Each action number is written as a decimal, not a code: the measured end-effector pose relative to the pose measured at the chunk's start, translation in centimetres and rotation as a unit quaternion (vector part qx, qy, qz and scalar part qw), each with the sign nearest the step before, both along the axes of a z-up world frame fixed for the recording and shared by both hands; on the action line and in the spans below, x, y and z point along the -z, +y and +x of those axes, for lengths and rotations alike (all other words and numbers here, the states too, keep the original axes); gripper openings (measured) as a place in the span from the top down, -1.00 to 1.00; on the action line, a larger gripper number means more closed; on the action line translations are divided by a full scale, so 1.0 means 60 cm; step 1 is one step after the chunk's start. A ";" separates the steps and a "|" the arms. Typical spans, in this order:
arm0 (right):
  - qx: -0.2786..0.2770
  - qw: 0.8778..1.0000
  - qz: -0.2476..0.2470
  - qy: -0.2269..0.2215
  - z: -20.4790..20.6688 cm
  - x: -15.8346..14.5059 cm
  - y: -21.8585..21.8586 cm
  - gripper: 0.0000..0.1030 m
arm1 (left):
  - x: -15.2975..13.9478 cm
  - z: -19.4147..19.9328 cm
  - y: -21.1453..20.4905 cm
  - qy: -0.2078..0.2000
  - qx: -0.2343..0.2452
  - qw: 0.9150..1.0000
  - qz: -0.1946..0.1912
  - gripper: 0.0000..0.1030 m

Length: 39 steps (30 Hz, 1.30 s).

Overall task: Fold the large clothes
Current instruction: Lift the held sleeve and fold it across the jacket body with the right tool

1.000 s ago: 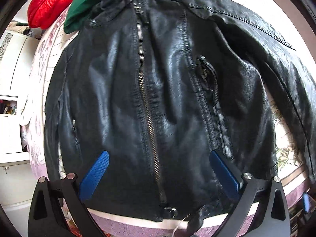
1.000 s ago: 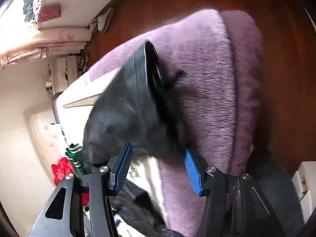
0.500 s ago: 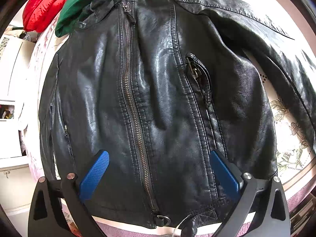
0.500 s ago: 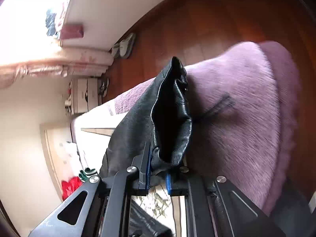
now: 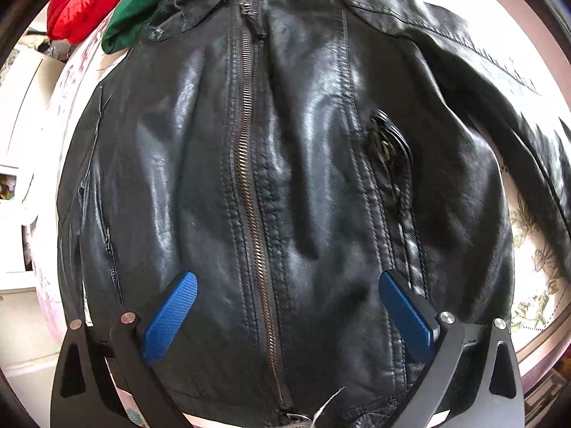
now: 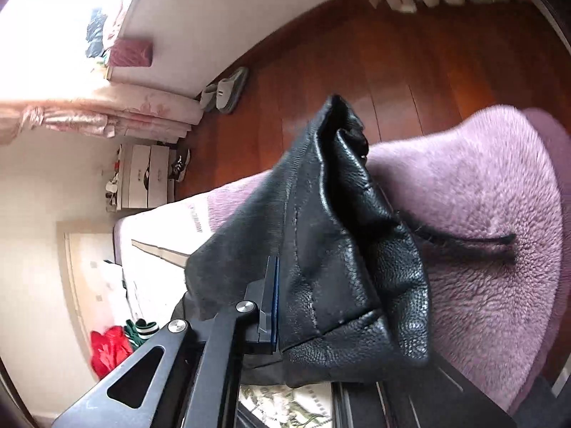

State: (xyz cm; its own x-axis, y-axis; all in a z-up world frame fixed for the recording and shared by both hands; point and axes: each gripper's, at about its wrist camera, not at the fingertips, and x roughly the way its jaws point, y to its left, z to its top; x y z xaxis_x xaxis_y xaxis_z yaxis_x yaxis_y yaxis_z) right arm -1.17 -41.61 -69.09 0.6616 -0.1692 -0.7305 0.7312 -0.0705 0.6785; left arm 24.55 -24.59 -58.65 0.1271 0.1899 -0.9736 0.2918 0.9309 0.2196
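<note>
Right gripper (image 6: 285, 299) has just closed its jaws and now clamps the sleeve (image 6: 342, 249) of the black jacket (image 5: 285, 178), with the cuff end sticking up past the pads over the purple blanket (image 6: 481, 221). Left gripper (image 5: 285, 306) hangs wide open, pointing down at the jacket's lower front either side of the zip (image 5: 249, 185), probably not touching it, though the blur makes that hard to judge. The jacket lies front up on the bed, collar towards the green garment (image 5: 157, 3) and the red one (image 5: 82, 3). Step in hand looks like folding the sleeve inward; next, the sleeve needs carrying across the chest and laying flat, while the left holds the body steady
</note>
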 end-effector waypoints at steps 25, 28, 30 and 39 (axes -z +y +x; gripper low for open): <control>-0.438 0.881 -0.177 0.011 0.576 -0.290 0.513 0.89 | -0.053 0.183 0.422 -0.057 -0.139 0.988 -0.020 -1.00; -0.543 0.813 -0.205 0.052 0.672 -0.249 0.660 0.89 | -0.021 0.198 0.491 -0.045 -0.177 0.983 -0.012 -1.00; -0.598 0.766 -0.225 0.074 0.702 -0.203 0.742 0.90 | 0.005 0.210 0.542 -0.038 -0.204 0.978 -0.001 -1.00; -0.764 0.608 -0.144 0.161 0.741 -0.031 0.971 0.30 | 0.028 0.222 0.646 -0.030 -0.226 0.973 -0.023 -1.00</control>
